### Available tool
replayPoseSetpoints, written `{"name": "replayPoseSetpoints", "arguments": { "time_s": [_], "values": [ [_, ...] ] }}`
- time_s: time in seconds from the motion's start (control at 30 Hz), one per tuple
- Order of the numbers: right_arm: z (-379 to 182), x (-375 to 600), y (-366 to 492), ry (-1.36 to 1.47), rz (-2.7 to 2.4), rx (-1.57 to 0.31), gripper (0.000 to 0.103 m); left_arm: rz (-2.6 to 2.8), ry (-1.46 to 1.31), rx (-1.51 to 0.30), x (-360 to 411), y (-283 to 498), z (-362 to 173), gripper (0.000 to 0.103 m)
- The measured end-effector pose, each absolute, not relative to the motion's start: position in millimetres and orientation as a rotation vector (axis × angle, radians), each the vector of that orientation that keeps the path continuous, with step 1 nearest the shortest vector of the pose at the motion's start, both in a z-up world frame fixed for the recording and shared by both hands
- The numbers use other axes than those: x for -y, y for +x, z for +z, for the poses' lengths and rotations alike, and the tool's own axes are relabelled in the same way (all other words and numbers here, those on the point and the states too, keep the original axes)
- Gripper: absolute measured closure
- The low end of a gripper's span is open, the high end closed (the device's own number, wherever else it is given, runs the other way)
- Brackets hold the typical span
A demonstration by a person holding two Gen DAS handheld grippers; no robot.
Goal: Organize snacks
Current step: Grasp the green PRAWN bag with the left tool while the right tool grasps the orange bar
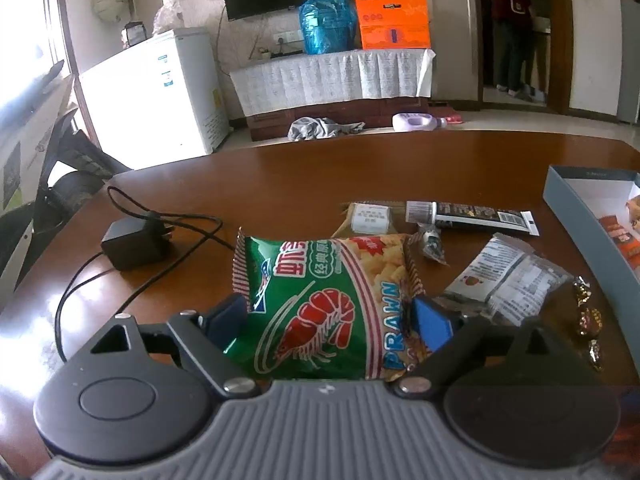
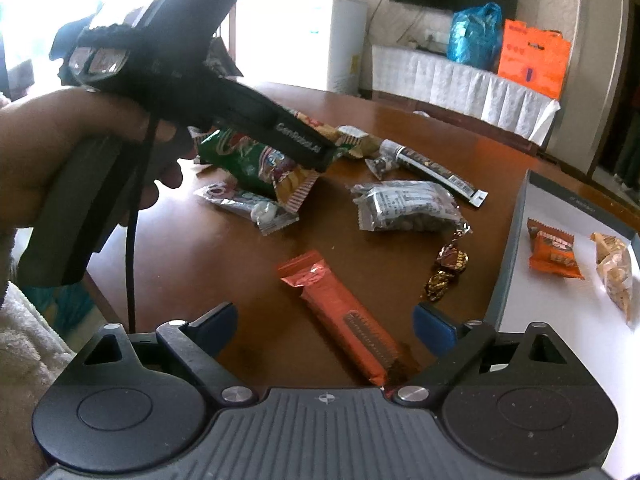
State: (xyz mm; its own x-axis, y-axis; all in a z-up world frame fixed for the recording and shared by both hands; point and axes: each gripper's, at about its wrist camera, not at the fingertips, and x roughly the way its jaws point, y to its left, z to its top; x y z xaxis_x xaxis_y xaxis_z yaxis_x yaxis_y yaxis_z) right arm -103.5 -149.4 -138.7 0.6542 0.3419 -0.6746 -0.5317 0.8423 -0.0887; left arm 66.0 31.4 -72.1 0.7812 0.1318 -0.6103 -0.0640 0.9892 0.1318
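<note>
The left gripper (image 1: 332, 316) stands wide open around the green prawn snack bag (image 1: 324, 300) at the desk's (image 1: 280, 184) middle. The right gripper (image 2: 326, 320) is open over the orange bar (image 2: 340, 316), beside the grey box (image 2: 516, 256) at the desk's right edge.

Right gripper (image 2: 324, 326), jaws wide, frames an orange snack bar (image 2: 340, 316) at lower centre; left gripper (image 2: 320, 156) over green prawn-cracker bag (image 2: 248, 164), upper left.
</note>
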Motion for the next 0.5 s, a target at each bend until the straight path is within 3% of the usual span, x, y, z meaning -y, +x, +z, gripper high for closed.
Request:
{"name": "replayPoseSetpoints", "arguments": {
  "time_s": [0.5],
  "values": [
    [-139.3,149.5,-103.6,-0.289,0.488,-0.694,0.034,0.106,0.090,-0.664,-33.8,70.0,-83.0,0.008]
  ]
}}
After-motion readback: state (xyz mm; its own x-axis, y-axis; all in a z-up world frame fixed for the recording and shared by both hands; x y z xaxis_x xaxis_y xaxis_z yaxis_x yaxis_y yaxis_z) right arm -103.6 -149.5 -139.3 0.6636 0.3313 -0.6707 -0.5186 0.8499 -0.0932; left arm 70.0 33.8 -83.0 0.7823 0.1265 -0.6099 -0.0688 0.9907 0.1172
